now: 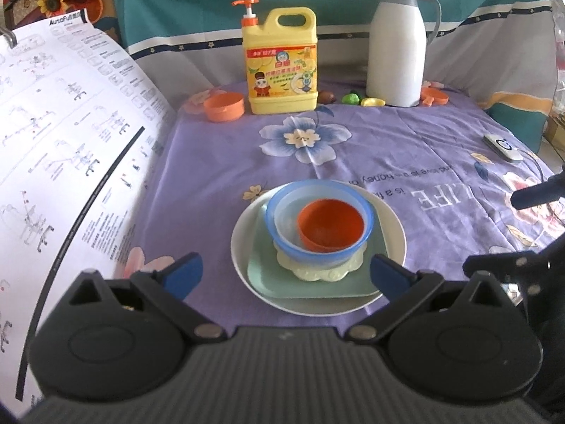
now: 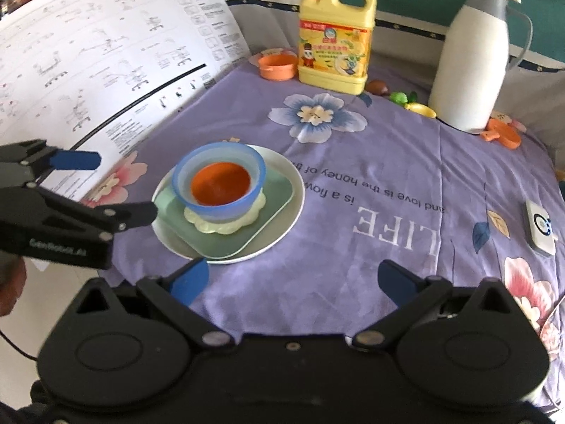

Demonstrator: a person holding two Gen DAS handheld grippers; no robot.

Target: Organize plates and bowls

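Each tool is matte black, with 2 round housings, silver pivot screws and blue pads on its fingers: the left tool [image 1: 284,275], the right tool [image 2: 293,282]. From the right wrist, the left tool's side carries faint pale lettering.

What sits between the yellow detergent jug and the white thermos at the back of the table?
In the left wrist view: a brown nut-like piece, a green toy and a yellow one between jug and thermos.
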